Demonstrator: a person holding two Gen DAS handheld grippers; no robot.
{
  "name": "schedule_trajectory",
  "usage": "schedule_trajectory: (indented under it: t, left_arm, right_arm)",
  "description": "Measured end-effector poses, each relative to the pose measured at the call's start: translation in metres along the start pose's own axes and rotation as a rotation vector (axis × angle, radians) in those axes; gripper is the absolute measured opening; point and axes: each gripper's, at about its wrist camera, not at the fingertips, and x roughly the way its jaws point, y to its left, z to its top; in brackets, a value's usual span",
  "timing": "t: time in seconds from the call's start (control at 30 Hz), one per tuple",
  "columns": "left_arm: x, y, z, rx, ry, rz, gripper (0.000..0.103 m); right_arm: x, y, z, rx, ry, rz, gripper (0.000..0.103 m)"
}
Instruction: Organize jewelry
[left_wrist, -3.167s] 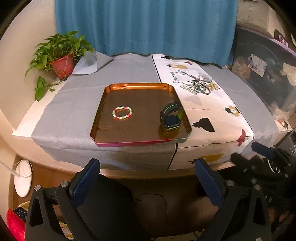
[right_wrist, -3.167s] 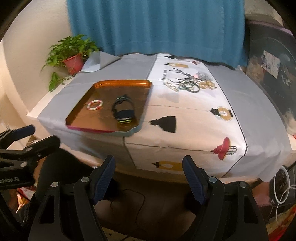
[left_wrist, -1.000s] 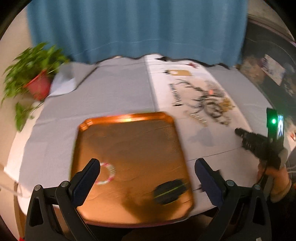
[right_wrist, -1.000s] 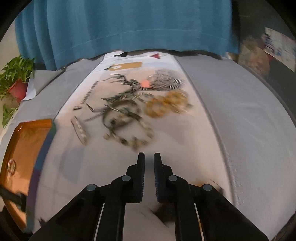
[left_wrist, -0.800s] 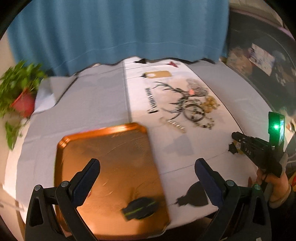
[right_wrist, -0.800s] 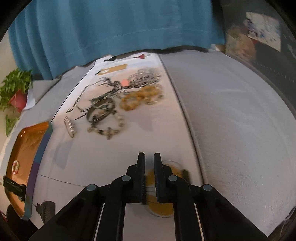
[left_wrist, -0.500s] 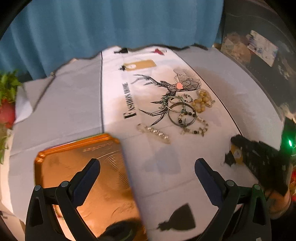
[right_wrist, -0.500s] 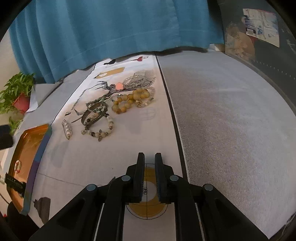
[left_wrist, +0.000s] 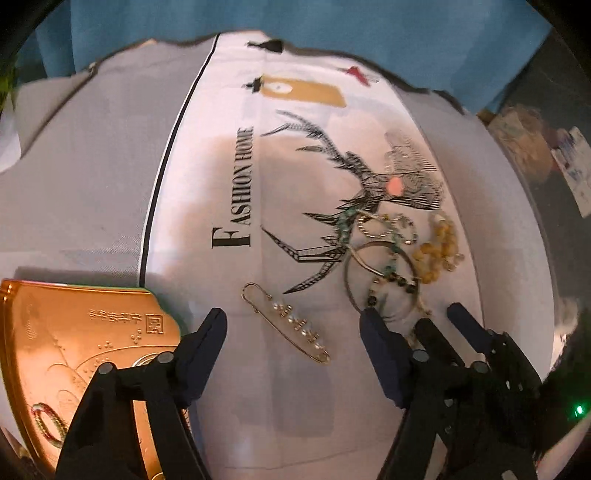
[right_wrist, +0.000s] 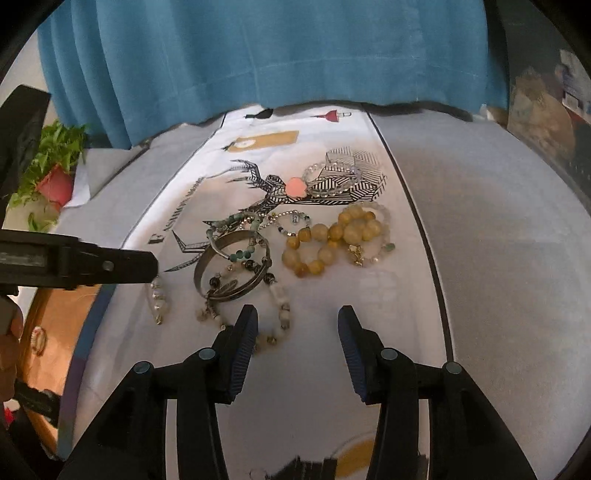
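A pile of jewelry lies on the white printed cloth: a silver bangle (right_wrist: 225, 271), yellow bead bracelets (right_wrist: 334, 238), a clear bead bracelet with a pink charm (right_wrist: 295, 186) and a pearl pin brooch (left_wrist: 295, 326). My left gripper (left_wrist: 295, 347) is open, just above the brooch. My right gripper (right_wrist: 297, 347) is open and empty, just in front of the pile, with a white bead bracelet (right_wrist: 279, 295) by its left finger. In the left wrist view the right gripper (left_wrist: 454, 334) sits near the bangle (left_wrist: 380, 275).
A copper tray (left_wrist: 74, 350) at the left holds a red-and-white bracelet (left_wrist: 46, 421). A potted plant (right_wrist: 55, 173) stands at the far left. A blue curtain (right_wrist: 258, 55) hangs behind the table. Grey cloth (right_wrist: 498, 240) covers the right side.
Both grippers moved forward to the jewelry pile. The right gripper went from shut to open. The left gripper shifted right from the tray to over the brooch.
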Motion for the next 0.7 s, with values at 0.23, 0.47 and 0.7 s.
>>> schedule_trajectory:
  t: [0.23,0.47,0.7]
  left_arm:
    - [0.020,-0.002,0.002,0.012,0.022,0.056,0.070]
    - [0.014,-0.018,-0.016,0.154,0.018,0.005,0.015]
    - [-0.029,-0.025,-0.051,0.206,-0.039,-0.088,0.000]
  right_arm:
    - [0.008,0.011,0.006,-0.052,0.012,-0.082,0.047]
    - [-0.007,0.007,-0.008,-0.053,0.033,-0.137,0.009]
    - [-0.076,-0.020,-0.022,0.050,-0.044,-0.187,0.009]
